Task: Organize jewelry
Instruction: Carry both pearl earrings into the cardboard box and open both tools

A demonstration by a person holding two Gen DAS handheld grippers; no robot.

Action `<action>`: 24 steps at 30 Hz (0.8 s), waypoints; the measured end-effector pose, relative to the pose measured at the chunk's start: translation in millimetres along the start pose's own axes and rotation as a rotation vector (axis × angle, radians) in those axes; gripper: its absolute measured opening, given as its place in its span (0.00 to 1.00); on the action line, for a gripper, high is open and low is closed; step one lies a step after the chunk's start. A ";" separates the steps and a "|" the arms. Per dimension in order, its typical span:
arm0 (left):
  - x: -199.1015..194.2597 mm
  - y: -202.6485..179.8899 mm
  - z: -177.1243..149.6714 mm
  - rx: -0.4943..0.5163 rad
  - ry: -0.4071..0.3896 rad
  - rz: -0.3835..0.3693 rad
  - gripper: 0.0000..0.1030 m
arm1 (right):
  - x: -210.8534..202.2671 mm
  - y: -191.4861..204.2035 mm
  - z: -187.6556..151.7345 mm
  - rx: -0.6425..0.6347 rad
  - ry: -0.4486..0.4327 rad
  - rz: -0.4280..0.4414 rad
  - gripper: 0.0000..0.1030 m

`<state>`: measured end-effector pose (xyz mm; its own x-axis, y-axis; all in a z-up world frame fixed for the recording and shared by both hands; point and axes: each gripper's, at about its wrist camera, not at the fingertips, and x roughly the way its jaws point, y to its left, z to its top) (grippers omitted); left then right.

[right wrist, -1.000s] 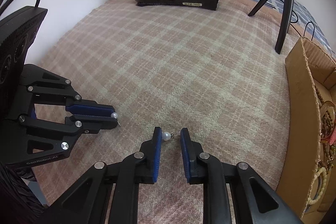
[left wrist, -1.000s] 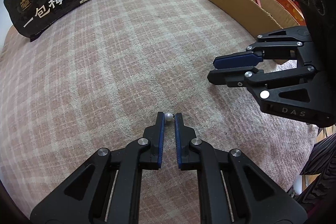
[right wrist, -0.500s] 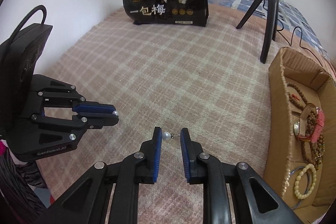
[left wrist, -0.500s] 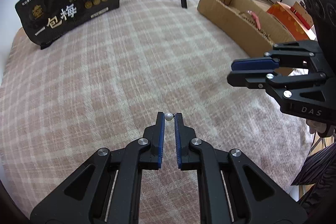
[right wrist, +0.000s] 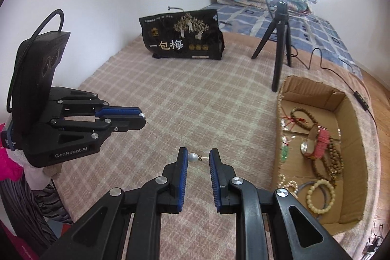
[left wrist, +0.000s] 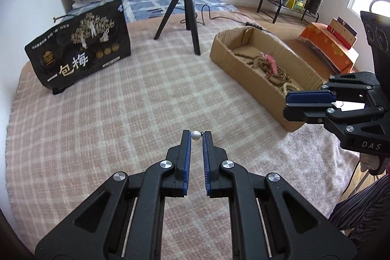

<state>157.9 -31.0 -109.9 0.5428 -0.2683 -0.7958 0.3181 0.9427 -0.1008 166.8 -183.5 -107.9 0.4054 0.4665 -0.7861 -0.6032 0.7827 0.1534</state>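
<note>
1. Earrings first: each gripper pinches one pearl stud. The left gripper (left wrist: pixel 197 135) has its pearl earring (left wrist: pixel 195 135) caught at the very fingertips, the pearl against one pad and the post against the other. The right gripper (right wrist: pixel 198 157) holds the second pearl earring (right wrist: pixel 192 157) the same way, its thin post bridging the gap to the far pad.
2. The step in hand looks like carrying both studs to the cardboard box (right wrist: pixel 351 109), which already holds bead bracelets, a pink-strapped watch and a pearl strand.
3. To do it well, I would keep both grips steady during travel; the hold is along pearl and post, so any loosening or twist could let a stud slip out.
4. Bring each gripper over a bare patch of the box floor and low inside the walls before opening, so a small stud does not bounce out or tangle in the beads.
5. Release one side at a time.
6. The surface is a bed covered with a pink checked blanket (left wrist: pixel 102 118), soft enough to hide a dropped stud.
7. A black printed bag (left wrist: pixel 80 50), a tripod (left wrist: pixel 186 16) with a lit ring light, a folded quilt and a clothes rack stand beyond.
</note>
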 end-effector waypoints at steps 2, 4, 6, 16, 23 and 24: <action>-1.7 -6.5 5.4 0.007 -0.013 -0.007 0.07 | -10.6 -5.5 -3.7 0.008 -0.010 -0.014 0.16; -1.2 -12.7 10.5 0.009 -0.024 -0.016 0.07 | -21.7 -12.7 -8.7 0.020 -0.018 -0.035 0.16; -1.1 -20.1 15.3 0.012 -0.033 -0.027 0.07 | -30.4 -20.8 -12.6 0.034 -0.025 -0.052 0.16; 16.0 -60.3 42.8 0.042 -0.060 -0.077 0.07 | -63.2 -68.3 -35.8 0.135 -0.050 -0.132 0.16; 33.8 -81.3 60.7 0.055 -0.066 -0.092 0.07 | -72.6 -93.3 -47.6 0.194 -0.060 -0.162 0.16; 36.3 -83.3 63.1 0.055 -0.066 -0.094 0.07 | -72.6 -95.7 -48.7 0.197 -0.059 -0.165 0.16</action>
<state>200.1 -131.8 -92.6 0.5579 -0.3695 -0.7431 0.4114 0.9008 -0.1390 161.5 -312.3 -94.7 0.5305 0.3443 -0.7746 -0.3819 0.9129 0.1442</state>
